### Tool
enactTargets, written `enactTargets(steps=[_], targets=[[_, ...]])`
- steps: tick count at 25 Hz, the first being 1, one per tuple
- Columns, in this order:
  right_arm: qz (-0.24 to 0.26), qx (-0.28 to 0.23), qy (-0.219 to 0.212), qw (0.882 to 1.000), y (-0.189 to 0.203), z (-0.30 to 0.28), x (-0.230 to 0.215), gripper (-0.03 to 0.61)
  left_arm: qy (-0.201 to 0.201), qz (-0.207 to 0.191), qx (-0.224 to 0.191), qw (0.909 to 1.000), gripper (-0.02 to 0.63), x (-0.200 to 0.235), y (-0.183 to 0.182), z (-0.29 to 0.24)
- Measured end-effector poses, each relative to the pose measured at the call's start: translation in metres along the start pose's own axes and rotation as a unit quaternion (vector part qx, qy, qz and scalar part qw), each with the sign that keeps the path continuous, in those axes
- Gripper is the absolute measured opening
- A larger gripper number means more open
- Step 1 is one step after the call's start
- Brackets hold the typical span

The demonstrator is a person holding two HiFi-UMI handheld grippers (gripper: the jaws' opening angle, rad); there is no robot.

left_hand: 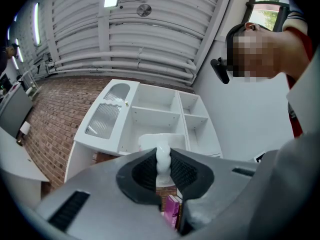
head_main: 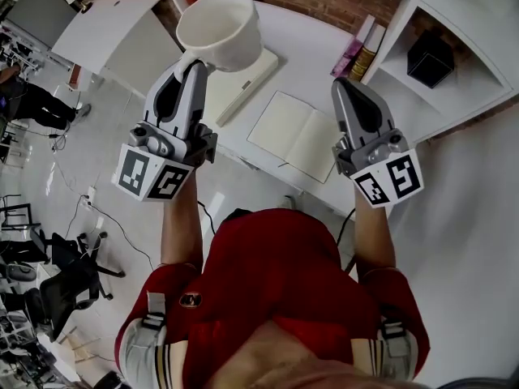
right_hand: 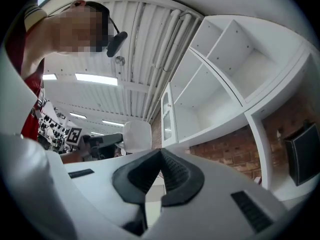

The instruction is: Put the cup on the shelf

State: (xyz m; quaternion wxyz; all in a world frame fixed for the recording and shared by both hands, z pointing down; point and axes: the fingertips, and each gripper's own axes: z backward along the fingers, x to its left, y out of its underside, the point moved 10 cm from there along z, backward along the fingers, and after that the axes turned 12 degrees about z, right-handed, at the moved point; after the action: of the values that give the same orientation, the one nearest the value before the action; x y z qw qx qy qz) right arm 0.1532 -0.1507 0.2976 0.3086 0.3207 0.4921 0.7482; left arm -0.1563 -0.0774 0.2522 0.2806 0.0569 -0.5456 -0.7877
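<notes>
A white cup (head_main: 219,29) hangs in the air by its handle, and my left gripper (head_main: 195,65) is shut on that handle. In the left gripper view the white handle (left_hand: 163,160) stands pinched between the dark pads, with the cup body behind it. The white shelf unit (left_hand: 155,116) with empty compartments lies ahead of that gripper. My right gripper (head_main: 347,83) is shut with nothing between its jaws and is held level with the left one. The right gripper view shows the cup (right_hand: 137,135) off to the left and the shelf unit (right_hand: 220,84) to the right.
A white desk (head_main: 304,63) below carries an open notebook (head_main: 293,134), a closed white book (head_main: 243,86) and upright books (head_main: 363,47). A black box (head_main: 429,58) sits in a low shelf compartment. A brick wall (left_hand: 50,119) stands behind.
</notes>
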Motion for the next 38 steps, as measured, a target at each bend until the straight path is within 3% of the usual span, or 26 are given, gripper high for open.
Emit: enactTargets(steps=[7,19,38], targets=[[0.001,-0.004,-0.010,1.000,0.005,-0.023,-0.020,-0.003,0.000,-0.007,0.002,1.0000,0.048,0.013,-0.001,-0.029],[0.018,-0.001,0.022,1.000,0.001,-0.034,-0.026,-0.003,0.033,0.005,0.010,0.9994,0.048,0.043,-0.018,-0.082],[0.021,0.015,0.061,0.998,0.012,-0.042,-0.028,-0.003,0.025,-0.017,0.007,0.9995,0.048,0.103,-0.050,-0.187]])
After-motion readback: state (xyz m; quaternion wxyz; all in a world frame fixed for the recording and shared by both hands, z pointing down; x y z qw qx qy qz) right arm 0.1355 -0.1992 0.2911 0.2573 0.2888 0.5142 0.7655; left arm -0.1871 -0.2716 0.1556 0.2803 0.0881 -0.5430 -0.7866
